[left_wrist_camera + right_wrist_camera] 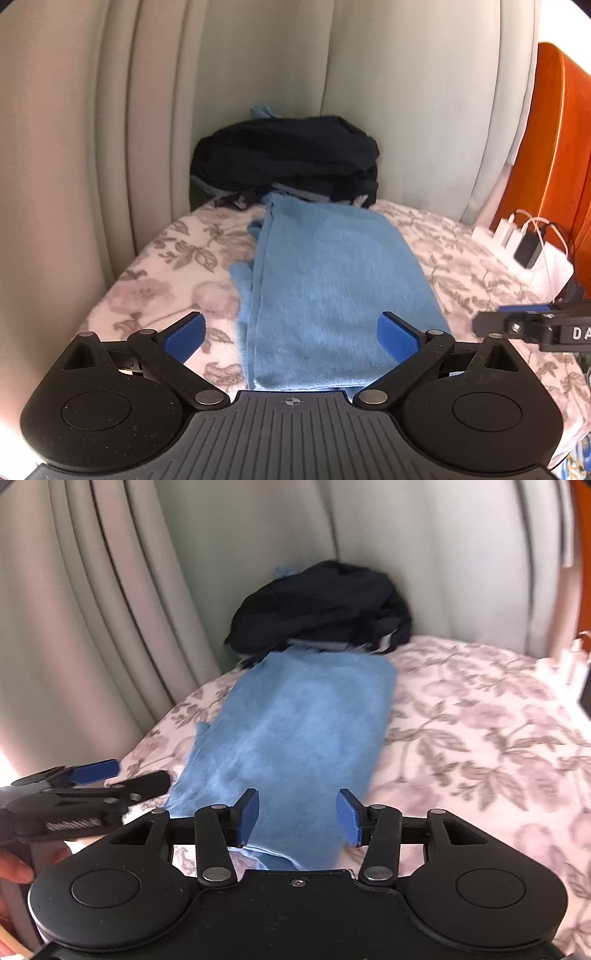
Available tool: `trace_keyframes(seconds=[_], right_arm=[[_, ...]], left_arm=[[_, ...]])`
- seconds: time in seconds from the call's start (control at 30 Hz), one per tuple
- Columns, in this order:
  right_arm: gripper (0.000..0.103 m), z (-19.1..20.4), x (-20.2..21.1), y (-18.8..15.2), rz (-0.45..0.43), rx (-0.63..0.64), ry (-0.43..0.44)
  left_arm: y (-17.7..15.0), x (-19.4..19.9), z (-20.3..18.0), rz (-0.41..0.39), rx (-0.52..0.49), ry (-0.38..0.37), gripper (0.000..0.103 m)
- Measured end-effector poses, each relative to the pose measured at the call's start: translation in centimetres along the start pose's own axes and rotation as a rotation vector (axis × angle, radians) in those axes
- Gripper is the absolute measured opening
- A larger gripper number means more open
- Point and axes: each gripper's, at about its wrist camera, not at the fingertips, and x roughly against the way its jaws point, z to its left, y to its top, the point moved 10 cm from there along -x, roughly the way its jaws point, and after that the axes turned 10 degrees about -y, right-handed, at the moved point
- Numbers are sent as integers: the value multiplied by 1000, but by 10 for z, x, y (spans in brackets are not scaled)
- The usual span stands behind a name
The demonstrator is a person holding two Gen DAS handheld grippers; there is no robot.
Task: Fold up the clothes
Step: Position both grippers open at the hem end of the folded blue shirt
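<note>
Blue towel (332,288) lying lengthwise straight ahead of both hand-held grippers, left (291,336) wide open, right (297,818) half open, both empty.

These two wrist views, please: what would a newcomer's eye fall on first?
A light blue towel, folded into a long strip, lies down the middle of the floral bedspread. Behind it a dark heap of clothes sits against the pale curtain. Both tongs, left and right, hover open above the towel's near end.
</note>
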Motion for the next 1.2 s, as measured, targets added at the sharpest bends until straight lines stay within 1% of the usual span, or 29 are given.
trace_keyframes(seconds=[0.17, 0.27, 0.4, 0.57, 0.67, 0.77, 0.87, 0.97, 1.07, 1.2], right_arm=[[52, -14, 14, -17, 15, -40, -15], [52, -19, 18, -28, 31, -86, -15], [53, -17, 16, -44, 58, -123, -5], [53, -13, 6, -47, 76, -143, -4], [53, -11, 3, -49, 65, -101, -27], [53, -14, 0, -55, 72, -35, -61], [53, -21, -2, -58, 90, -30, -77], [53, -25, -6, -61, 110, -53, -56], [53, -27, -10, -63, 129, -103, -16], [53, -23, -14, -58, 127, -146, 39]], left_arm=[[-4, 10, 2, -6, 25, -12, 102], [-12, 11, 5, 12, 37, -10, 102], [-24, 3, 6, 47, 55, -23, 102], [-34, -8, 9, 70, 47, -19, 102], [-36, -9, 12, 55, -27, 30, 102], [-40, -11, 13, 74, -62, 31, 102], [-47, -17, 14, 116, -54, 10, 102], [-53, -21, 17, 138, -3, -26, 102], [-54, -24, 21, 145, 35, -48, 102], [-49, -27, 23, 132, 33, -47, 102]])
